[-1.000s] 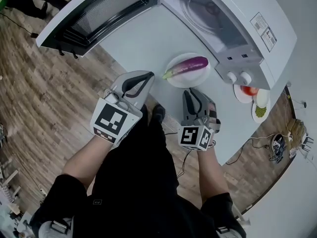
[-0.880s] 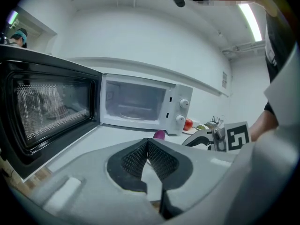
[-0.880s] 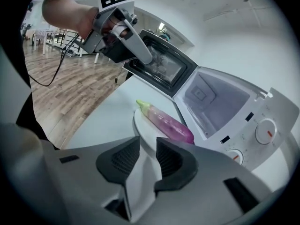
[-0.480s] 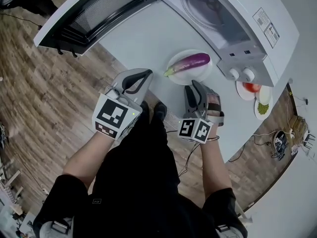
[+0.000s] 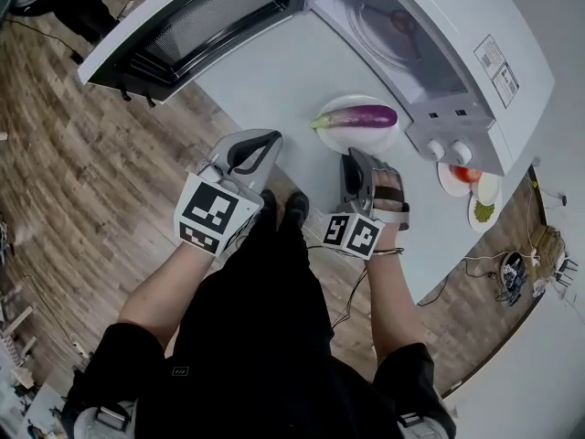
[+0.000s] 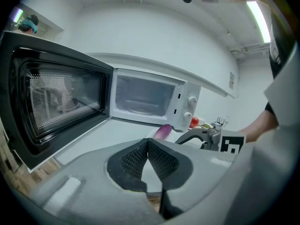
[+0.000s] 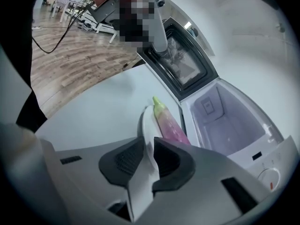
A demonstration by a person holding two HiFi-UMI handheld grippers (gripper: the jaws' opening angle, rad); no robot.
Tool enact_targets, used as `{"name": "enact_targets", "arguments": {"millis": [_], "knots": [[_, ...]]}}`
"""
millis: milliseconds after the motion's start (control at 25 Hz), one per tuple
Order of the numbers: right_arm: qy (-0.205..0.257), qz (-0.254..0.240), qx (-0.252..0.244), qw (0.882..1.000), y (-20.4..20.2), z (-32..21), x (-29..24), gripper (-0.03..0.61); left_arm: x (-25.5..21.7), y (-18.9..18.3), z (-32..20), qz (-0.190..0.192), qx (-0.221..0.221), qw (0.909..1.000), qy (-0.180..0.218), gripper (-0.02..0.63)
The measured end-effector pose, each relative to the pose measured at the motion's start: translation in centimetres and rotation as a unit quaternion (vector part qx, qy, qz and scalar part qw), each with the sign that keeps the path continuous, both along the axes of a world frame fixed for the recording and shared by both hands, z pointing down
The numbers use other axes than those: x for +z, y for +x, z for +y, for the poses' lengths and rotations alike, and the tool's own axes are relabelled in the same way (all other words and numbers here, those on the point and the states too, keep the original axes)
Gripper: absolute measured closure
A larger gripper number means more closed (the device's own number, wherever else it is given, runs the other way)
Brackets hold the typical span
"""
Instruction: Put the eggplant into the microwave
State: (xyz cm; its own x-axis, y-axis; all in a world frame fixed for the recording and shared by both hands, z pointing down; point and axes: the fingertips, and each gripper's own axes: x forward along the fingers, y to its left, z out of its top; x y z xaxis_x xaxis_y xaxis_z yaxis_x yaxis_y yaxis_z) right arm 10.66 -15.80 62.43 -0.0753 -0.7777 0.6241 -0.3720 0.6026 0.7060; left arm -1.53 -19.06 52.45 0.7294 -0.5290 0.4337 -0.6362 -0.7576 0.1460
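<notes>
R gripper [image 5: 351, 156]: jaws have just been closing, now a narrow gap, nothing clamped. Eggplant [image 5: 358, 116] lies on plate [image 5: 340, 141] just ahead of R gripper, in front of open microwave [image 5: 439, 62]. L gripper [image 5: 272, 138]: jaws together, empty, well apart from eggplant.

We take this for a test room dressed up as a kitchen corner, not a home. A white microwave oven [image 5: 439, 53] stands on a plain white table [image 5: 256, 80], with small white plates of food [image 5: 475, 190] at its right. Around it we see a bare wood-plank floor [image 5: 82, 181] with loose black cables [image 5: 508, 268], blank white walls, a ceiling tube light [image 6: 257, 20] and far work tables [image 7: 58, 6].
</notes>
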Motion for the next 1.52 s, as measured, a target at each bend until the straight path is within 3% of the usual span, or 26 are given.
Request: {"name": "enact_targets", "arguments": {"millis": [360,840,1080,1520], "knots": [[0.009,0.02,0.011,1.0,-0.2,-2.2,0.2,0.541,0.3,-0.9,-0.8,0.004,-0.014,0.9999,-0.004,0.604],[0.068,0.082,0.029,0.994,-0.1,-2.5,-0.2,0.548,1.5,-1.2,-0.9,0.008,-0.013,0.9999,-0.006,0.604],[0.111,0.091,0.032,0.989,0.3,-2.2,-1.5,0.554,1.5,-1.5,-0.1,0.003,-0.012,0.9999,-0.004,0.604],[0.136,0.108,0.022,0.985,0.2,-1.0,-2.7,0.554,1.1,-0.4,0.6,0.003,0.003,1.0,0.001,0.604]]}}
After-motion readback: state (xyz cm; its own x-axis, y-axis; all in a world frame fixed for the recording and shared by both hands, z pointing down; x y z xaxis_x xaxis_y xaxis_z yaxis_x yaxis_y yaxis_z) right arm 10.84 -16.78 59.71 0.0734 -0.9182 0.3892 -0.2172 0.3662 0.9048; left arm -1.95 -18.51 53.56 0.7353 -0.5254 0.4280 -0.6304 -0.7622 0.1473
